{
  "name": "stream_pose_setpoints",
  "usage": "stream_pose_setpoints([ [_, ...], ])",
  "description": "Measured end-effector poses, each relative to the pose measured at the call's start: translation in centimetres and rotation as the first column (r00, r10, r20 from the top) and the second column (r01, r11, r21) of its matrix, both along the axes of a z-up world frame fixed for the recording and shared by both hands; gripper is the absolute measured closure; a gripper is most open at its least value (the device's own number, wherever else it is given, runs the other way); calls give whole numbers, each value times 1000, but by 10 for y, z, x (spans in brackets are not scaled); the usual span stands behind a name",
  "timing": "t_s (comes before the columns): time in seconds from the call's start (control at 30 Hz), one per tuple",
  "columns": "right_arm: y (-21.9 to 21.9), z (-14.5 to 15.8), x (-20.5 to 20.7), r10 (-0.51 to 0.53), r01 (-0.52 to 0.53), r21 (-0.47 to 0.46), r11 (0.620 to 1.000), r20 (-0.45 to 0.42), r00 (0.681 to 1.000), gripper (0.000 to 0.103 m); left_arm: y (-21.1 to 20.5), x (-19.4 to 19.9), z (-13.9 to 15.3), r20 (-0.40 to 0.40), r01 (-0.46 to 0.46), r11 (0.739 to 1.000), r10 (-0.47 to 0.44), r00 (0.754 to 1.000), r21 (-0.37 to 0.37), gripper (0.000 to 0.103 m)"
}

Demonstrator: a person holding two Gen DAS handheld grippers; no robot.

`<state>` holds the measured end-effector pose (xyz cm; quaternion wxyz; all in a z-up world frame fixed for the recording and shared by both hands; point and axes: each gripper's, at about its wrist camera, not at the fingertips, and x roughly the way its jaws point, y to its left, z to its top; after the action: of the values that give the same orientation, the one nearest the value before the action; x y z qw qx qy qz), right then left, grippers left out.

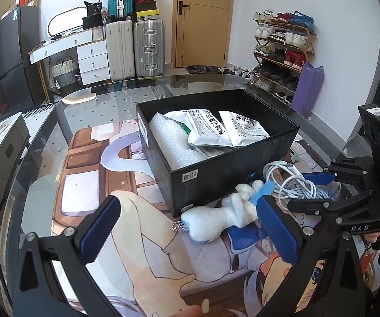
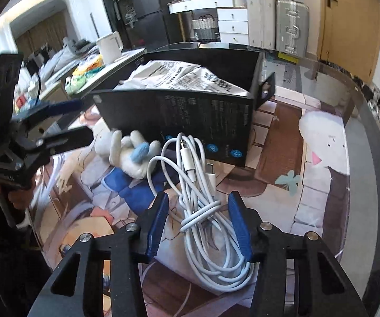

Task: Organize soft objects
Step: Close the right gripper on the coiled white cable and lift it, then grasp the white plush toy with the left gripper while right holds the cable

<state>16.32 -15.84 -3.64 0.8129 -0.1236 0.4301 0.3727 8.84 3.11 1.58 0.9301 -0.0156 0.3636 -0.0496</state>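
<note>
Your right gripper [image 2: 198, 224] straddled the cable [image 2: 203, 211] beside the box [image 1: 216, 158], pads not visibly pressing it. Your left gripper [image 1: 187, 229] stood spread around the plush [image 1: 216, 216] on the table [image 1: 84, 111].

I see the box [image 1: 232, 182] on the surface [image 1: 89, 121] with pouches [image 1: 242, 129] inside; before it lie the plush toy [image 1: 216, 219] and, just right, the cable [image 1: 293, 182].

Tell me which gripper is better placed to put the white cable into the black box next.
Right. The right gripper already straddles the white cable beside the black box, its pads close on either side. The left gripper stands wide open by the plush toy.
</note>
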Motion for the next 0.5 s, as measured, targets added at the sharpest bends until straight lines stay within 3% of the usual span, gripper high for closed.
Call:
stream_pose_setpoints([
  [0.23,10,-3,-17,58,-54,-64,997,64,996,55,-2,1,0,-17,19,1000,-19,1000,-5,0],
  [0.37,5,-4,-21,66,-63,-52,997,55,996,69,-4,0,0,-22,33,999,-33,999,-7,0],
  [0.5,-1,-3,-22,74,-72,-37,997,49,996,69,-6,-1,0,-26,41,999,-41,999,-4,0],
])
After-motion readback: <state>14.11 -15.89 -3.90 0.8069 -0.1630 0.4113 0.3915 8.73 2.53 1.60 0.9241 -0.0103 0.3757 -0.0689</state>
